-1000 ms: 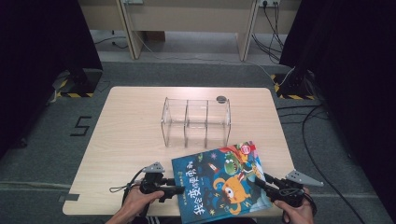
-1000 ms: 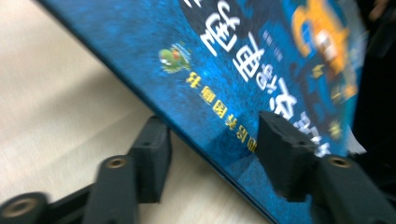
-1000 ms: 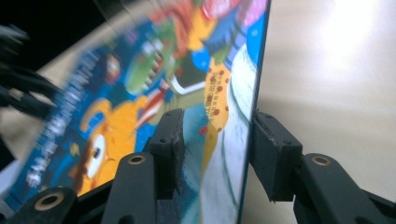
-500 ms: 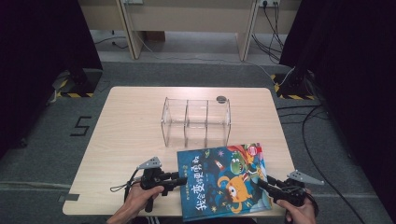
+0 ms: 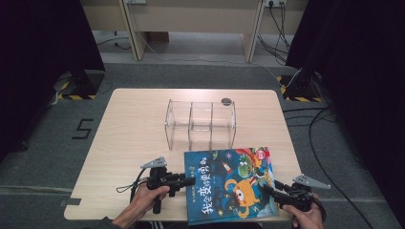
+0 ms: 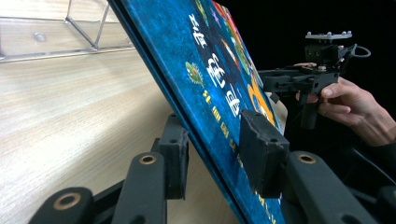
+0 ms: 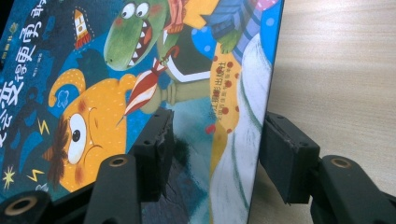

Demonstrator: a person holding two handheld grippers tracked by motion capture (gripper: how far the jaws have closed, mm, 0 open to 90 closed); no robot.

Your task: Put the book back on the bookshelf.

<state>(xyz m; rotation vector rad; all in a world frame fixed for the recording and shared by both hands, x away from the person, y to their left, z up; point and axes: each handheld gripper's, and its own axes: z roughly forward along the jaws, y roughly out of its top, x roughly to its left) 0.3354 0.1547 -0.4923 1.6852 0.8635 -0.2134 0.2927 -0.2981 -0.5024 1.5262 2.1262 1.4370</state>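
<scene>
The left gripper [image 5: 188, 181] is clamped on the left edge of the picture book [image 5: 229, 183], one pad on the cover, one under it. That pinch props that side up off the table [image 5: 129, 129], prob. so the book can be lifted or stood up.

The right gripper [image 5: 267, 189] sits at the book's right edge, near the front right corner of the tabletop. Its jaws have just been opening. The edge is between them, but the pads don't press it, so it's let go.

The left gripper view [image 6: 215, 135] shows how steep the book tilts, w/ the other hand [image 6: 355, 100] behind it. The right gripper view [image 7: 212, 149] shows the gap by the pads.

Farther back, mid table, stands a clear rack [image 5: 200, 125] w/ three slots, empty. By its far right corner lies a small dark disc [image 5: 226, 101].
</scene>
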